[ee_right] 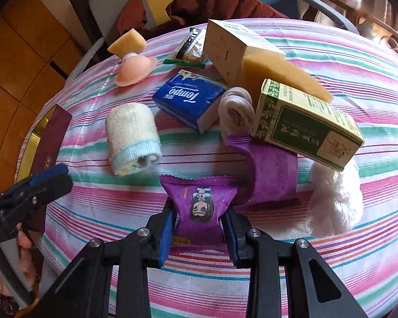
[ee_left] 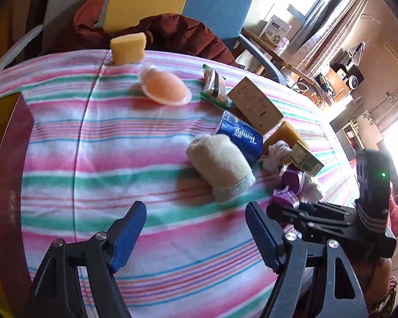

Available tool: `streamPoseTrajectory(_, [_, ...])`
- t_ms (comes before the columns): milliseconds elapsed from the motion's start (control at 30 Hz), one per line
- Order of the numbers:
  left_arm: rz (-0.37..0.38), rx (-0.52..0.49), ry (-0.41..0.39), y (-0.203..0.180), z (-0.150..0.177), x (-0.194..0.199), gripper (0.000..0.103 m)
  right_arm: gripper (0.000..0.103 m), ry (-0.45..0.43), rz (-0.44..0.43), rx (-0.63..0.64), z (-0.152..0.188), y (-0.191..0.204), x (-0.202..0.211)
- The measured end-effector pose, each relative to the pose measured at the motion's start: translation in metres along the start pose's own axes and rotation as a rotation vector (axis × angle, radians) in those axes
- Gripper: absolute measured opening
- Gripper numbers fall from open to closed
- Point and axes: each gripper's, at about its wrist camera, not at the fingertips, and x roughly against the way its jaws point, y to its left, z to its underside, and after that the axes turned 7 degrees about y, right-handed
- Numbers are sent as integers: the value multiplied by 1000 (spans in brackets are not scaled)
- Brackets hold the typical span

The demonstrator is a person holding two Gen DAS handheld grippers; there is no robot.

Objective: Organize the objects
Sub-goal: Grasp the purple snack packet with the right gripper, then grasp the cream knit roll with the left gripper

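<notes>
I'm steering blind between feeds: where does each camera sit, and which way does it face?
Left wrist: on the left gripper, tilted down over the striped cloth; its open blue fingers show.
Right wrist: on the right gripper, looking down; it is shut on the purple packet; a hand shows at left.
Shared: rolled cream sock, Tempo tissue pack.

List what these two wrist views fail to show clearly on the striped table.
- Right wrist view: the white sock is partly hidden behind the green-and-cream carton, which also covers part of the purple cloth.
- Right wrist view: the lower end of the purple snack packet is covered by the right gripper clamping it.
- Left wrist view: that packet is mostly hidden; the green carton's print is too small.
- Left gripper: open, holding nothing.
</notes>
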Motion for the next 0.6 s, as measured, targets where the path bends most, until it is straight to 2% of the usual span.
streamPoseTrajectory(100, [-24, -1, -4, -8, -18, -17, 79, 35, -3, 1, -12, 1, -5, 3])
streamPoseTrajectory(167, [-5, 16, -4, -12, -26, -27, 79, 35, -7, 15, -25, 0, -7, 3])
streamPoseTrajectory(233, [27, 22, 2, -17, -32, -37, 85, 36, -9, 18, -37, -1, -10, 4])
streamPoseTrajectory(300, [65, 2, 0, -23, -36, -43, 85, 36, -6, 9, -43, -1, -11, 3])
streamPoseTrajectory(433, [49, -27, 2, -32, -37, -54, 85, 37, -4, 16, -31, -2, -9, 2])
streamPoseTrajectory(500, [15, -21, 8, -28, -36, -62, 84, 37, -5, 12, -32, -2, -9, 2])
streamPoseTrajectory(600, [-30, -56, -13, -23, -34, -63, 75, 37, -6, 8, -36, -2, -10, 2])
